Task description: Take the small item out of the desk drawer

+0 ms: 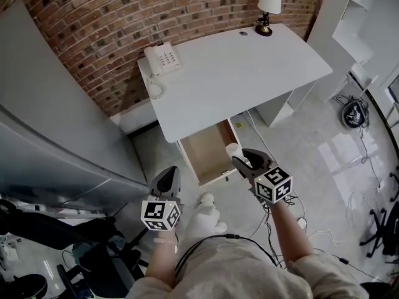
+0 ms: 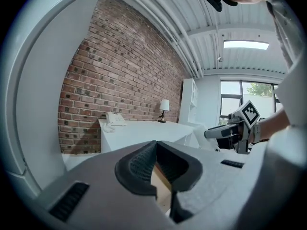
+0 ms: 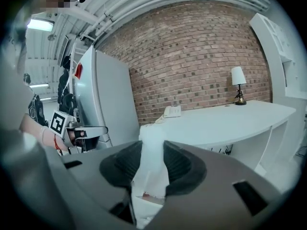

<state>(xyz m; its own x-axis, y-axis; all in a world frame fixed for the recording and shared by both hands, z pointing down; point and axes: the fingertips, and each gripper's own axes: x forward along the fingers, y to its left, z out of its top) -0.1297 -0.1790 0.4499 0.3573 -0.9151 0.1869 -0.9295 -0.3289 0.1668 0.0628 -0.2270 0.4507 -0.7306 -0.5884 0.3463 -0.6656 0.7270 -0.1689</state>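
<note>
A small white wrapped item [image 1: 234,149] stands up between the jaws of my right gripper [image 1: 242,159], which is shut on it just in front of the open drawer [image 1: 209,148]. In the right gripper view the white item [image 3: 152,152] fills the gap between the ribbed pads. The drawer hangs out under the front edge of the white desk [image 1: 249,73], and its wooden inside looks bare. My left gripper [image 1: 167,174] hovers lower left of the drawer, its pads [image 2: 144,159] together with nothing between them.
A white telephone [image 1: 162,59] and a small lamp [image 1: 268,8] sit on the desk. A tall grey cabinet [image 1: 50,136] stands at the left. Cables [image 1: 365,167] and a black chair base [image 1: 380,229] lie on the floor at the right.
</note>
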